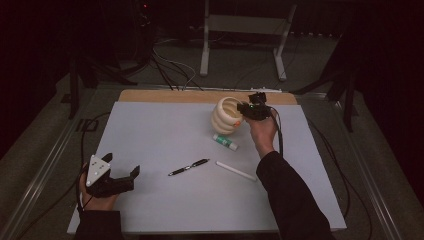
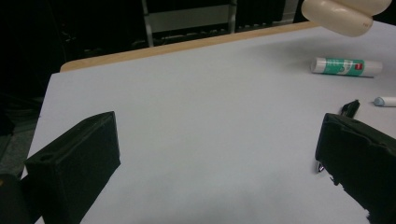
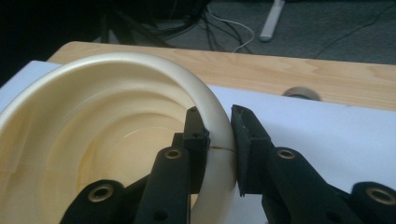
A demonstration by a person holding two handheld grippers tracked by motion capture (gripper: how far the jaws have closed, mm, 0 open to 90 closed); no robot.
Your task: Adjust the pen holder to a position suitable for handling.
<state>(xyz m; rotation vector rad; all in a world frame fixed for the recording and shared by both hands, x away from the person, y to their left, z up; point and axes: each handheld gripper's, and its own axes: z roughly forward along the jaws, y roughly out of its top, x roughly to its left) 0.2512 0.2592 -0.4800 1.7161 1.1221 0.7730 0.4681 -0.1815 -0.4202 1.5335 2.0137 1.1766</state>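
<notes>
Two grippers at work. Right gripper (image 1: 248, 111) clamps rim of cream ribbed cup (image 1: 226, 116), one jaw inside, one outside; cup tilted near table's far wooden edge (image 1: 165, 96), appears lifted. Judgement: keep pinch square on rim, carry level, since wall is smooth and curved and could slip. Left gripper (image 1: 121, 172) open, empty, at near left corner. Glue stick (image 1: 225, 142), black pen (image 1: 188, 167), white stick (image 1: 236, 171) lie near centre. Wide bare sheet (image 1: 160, 135) on left gives room; avoid far edge.

The left gripper view's top edge is cropping the cream vase (image 2: 343, 16), while its right tool jaw is hiding most of the pen (image 2: 349, 108).
</notes>
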